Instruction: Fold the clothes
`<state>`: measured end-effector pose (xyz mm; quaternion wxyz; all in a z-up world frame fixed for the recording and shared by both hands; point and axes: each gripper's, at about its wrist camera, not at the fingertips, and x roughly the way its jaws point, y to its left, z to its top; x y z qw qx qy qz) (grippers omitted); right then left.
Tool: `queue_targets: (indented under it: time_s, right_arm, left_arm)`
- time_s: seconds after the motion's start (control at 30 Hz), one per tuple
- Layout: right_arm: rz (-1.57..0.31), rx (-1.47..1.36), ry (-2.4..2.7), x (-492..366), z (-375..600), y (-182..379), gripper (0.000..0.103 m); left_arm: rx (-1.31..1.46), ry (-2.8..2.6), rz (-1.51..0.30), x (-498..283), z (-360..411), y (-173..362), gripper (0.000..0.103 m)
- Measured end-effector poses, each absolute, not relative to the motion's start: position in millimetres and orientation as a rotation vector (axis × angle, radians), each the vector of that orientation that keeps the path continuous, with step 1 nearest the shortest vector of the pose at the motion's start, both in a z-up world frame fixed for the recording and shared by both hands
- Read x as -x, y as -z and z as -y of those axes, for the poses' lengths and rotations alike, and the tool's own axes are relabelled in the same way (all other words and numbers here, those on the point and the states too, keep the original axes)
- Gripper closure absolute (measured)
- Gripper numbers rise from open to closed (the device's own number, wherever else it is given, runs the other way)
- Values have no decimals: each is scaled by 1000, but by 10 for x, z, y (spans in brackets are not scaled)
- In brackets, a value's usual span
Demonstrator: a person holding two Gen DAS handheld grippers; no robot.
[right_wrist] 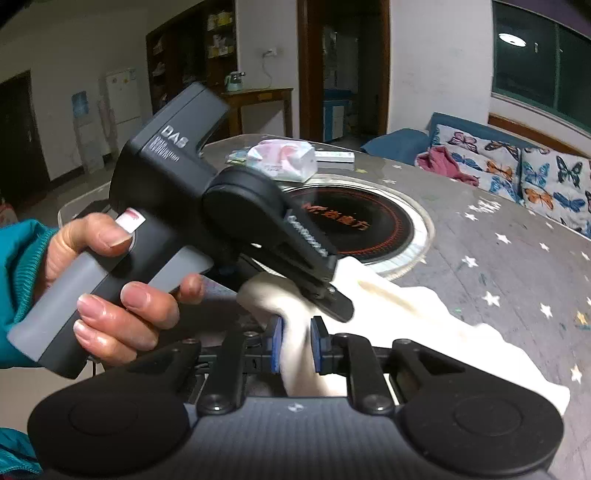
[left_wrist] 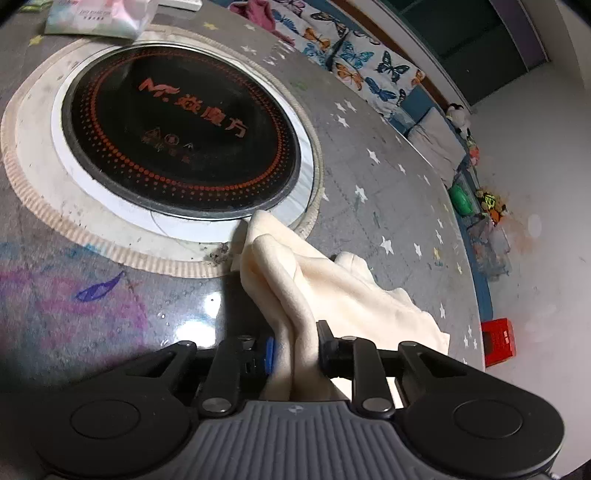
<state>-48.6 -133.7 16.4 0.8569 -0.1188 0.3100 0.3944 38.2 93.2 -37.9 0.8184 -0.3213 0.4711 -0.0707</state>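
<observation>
Left wrist view shows the left tool [left_wrist: 295, 350] clenched on a cream cloth [left_wrist: 314, 284], a bunched fold of it pinched between the two fingers and running back toward the camera. Ahead of this tool the cloth spreads out crumpled over the grey table [left_wrist: 369, 177], which is printed with small white stars, and its far tip touches the pale ring around a round black cooktop [left_wrist: 177, 125] set into the table beyond the tool's tips. Further off, past the cooktop to the tool's left, lies a soft tissue pack [left_wrist: 99, 16]; beyond the table's edge to the tool's right is a sofa with butterfly cushions [left_wrist: 354, 55], and a red box [left_wrist: 498, 341] sits on the floor. Right wrist view shows the right tool [right_wrist: 295, 345] also gripping the cloth [right_wrist: 406, 310], a thick fold squeezed between its blue pads [right_wrist: 276, 345], with the rest trailing off to its right across the table [right_wrist: 498, 236]. Directly in front of it, just above the fingers, the left tool [right_wrist: 332, 288] is seen from outside, angled down onto the same bunch of cloth; a hand [right_wrist: 110, 280] in a teal sleeve [right_wrist: 18, 266] holds its handle, at the right tool's left. The two tools grip the cloth close together.
</observation>
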Motion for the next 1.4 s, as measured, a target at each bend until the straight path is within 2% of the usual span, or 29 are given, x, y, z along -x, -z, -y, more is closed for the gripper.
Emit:
queue_targets:
  time_s: [0.3, 0.4, 0.57, 0.73, 0.77, 0.8, 0.83, 0.93, 1.4]
  right_arm:
    - [-718, 176, -554, 370, 2160, -125, 79]
    - [-741, 117, -414, 266, 2529, -74, 67]
    - [-796, -39, -321, 84, 2961, 91, 59]
    - [-822, -119, -303, -8, 3074, 247, 58]
    - [-820, -127, -302, -20, 3068, 264, 58]
    - [-815, -123, -303, -23, 3039, 266, 63]
    - [-815, -123, -308, -34, 3015, 273, 74]
    - [-810, -113, -325, -55, 2947, 270, 92]
    - [-624, -26, -259, 84, 3157, -339, 95]
  left_arm:
    - [605, 146, -991, -378, -851, 352, 80]
    - [577, 143, -986, -376, -819, 339, 80]
    - [546, 144, -982, -384, -787, 330, 80]
    - [524, 148, -980, -396, -763, 326, 81]
    - [516, 148, -980, -395, -755, 323, 81]
    - [501, 146, -979, -393, -736, 314, 81]
    - [485, 143, -978, -390, -717, 305, 81]
    - [450, 143, -969, -384, -666, 267, 83]
    - [371, 260, -894, -504, -147, -125, 85]
